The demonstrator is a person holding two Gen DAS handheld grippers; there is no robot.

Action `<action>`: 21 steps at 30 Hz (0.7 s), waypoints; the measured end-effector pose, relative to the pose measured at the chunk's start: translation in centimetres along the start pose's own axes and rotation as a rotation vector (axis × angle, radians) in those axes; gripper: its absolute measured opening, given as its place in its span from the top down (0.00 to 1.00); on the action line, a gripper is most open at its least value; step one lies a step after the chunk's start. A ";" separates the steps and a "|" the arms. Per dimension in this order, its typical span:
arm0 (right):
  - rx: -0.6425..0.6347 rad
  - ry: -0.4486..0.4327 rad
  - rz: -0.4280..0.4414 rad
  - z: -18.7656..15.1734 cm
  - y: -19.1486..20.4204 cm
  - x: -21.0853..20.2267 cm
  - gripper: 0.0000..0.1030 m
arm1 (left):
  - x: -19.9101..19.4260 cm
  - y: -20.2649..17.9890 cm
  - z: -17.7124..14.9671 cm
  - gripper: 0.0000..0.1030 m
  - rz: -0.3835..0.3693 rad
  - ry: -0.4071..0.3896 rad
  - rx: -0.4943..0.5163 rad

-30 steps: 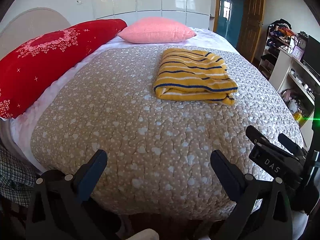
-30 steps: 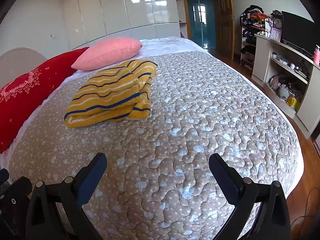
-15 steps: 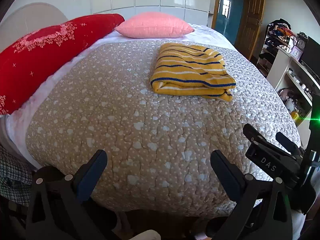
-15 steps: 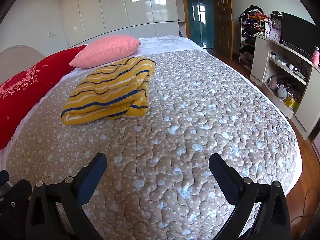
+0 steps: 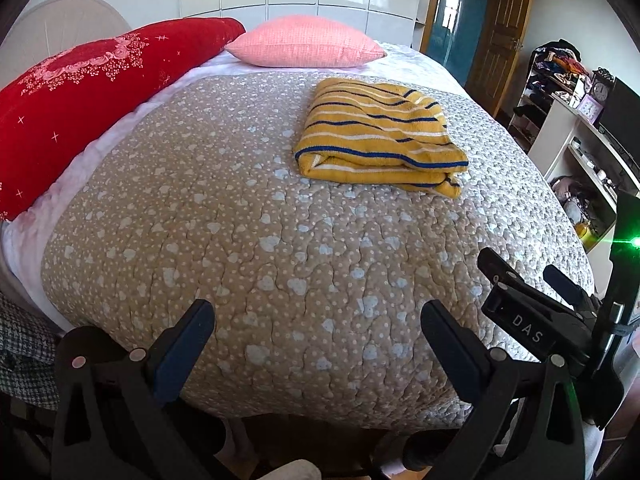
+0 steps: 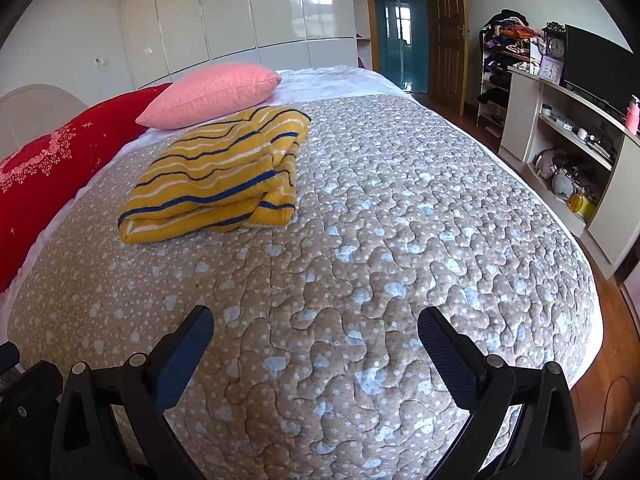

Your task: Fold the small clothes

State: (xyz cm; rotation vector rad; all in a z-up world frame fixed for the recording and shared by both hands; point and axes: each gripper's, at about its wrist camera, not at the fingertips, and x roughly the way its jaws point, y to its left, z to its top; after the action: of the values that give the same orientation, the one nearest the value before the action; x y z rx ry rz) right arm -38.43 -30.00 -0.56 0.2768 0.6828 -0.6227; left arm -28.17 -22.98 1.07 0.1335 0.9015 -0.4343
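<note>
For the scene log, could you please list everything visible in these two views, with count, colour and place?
striped sweater: 1, yellow with blue and white stripes, folded on the quilt
quilt: 1, beige with pale blue hearts, covering the bed
pink pillow: 1, pink, head of the bed
red pillow: 1, red, floral print, beside the pink one
wardrobe: 1, glossy white, behind the bed
TV: 1, black, on the cream unit
left gripper: 1, black, open, empty, near bed edge
right gripper: 1, black, open, empty
</note>
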 end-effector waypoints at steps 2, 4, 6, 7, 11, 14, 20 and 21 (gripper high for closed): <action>-0.002 0.001 0.001 0.0 0.0 0.0 0.00 | 0.0 0.0 0.0 0.00 -0.003 0.003 -0.003; -0.002 0.001 0.000 -0.1 0.1 0.1 0.00 | 0.1 0.0 0.0 0.00 -0.006 0.007 -0.004; 0.000 0.004 0.000 -0.1 0.0 0.2 0.00 | 0.2 0.1 0.0 0.00 -0.010 0.012 -0.004; 0.002 0.006 0.000 -0.1 0.0 0.2 0.00 | 0.3 0.1 0.0 0.00 -0.012 0.015 -0.005; 0.000 0.007 -0.001 0.0 0.0 0.3 0.00 | 0.4 0.1 -0.1 0.00 -0.016 0.022 -0.007; -0.005 0.010 0.000 0.0 0.1 0.4 0.00 | 0.7 0.3 -0.1 0.00 -0.021 0.031 -0.013; -0.011 0.018 0.003 -0.2 0.3 0.6 0.00 | 1.0 0.5 -0.1 0.00 -0.030 0.047 -0.024; -0.012 0.017 0.002 -0.2 0.3 0.6 0.00 | 1.1 0.5 -0.2 0.00 -0.031 0.049 -0.025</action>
State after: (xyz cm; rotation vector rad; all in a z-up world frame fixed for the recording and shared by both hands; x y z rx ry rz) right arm -38.03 -29.96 -1.10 0.2721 0.7026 -0.6145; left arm -27.49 -22.81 0.08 0.1075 0.9579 -0.4497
